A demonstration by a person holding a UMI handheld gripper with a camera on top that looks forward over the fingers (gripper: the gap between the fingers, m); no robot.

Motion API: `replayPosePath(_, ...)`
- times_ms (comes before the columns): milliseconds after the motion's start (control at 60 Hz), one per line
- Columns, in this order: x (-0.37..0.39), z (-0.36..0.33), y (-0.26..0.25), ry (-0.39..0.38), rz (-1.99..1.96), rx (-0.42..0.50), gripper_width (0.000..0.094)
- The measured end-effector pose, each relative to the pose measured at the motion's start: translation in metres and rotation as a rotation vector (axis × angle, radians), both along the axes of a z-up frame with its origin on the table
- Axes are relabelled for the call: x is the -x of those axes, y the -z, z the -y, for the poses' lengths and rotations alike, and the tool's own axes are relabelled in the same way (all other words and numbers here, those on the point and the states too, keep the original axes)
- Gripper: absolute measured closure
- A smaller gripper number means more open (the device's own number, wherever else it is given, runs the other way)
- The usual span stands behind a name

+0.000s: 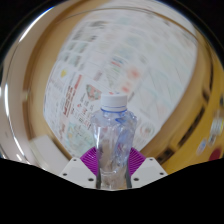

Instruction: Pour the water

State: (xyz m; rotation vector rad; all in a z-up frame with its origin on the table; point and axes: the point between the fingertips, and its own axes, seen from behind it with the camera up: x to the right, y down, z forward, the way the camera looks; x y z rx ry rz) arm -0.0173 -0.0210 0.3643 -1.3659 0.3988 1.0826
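A clear plastic water bottle [113,135] with a white cap [115,99] stands upright between my fingers. My gripper [112,165] is shut on the bottle: both purple pads [90,160] press against its lower body at either side. The bottle's base is hidden below the fingers. Behind it lies a table covered with a printed sheet of pictures and text [110,60]. No cup or other vessel shows.
The printed table covering fills the space beyond the bottle. A pale curved edge [22,100] runs along the left side, and a brown wooden surface [190,150] shows to the right of the fingers.
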Motion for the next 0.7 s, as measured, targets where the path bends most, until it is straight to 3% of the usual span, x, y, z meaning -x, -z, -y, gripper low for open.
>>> replayPosePath(150,-0.074,-0.001,-0.009,0.267,0.435,-0.054,0.0603)
replayPosePath(283,-0.131,-0.008,0.045,0.392,0.742,0.016,0.0606)
replayPosePath(350,-0.149,-0.017,0.093,0.403,0.862,0.067,0.0604)
replayPosePath(500,-0.174,-0.023,0.191,0.350,1.042,0.202,0.0604)
replayPosePath(700,-0.182,-0.026,0.267,0.284,1.065,0.304,0.0599)
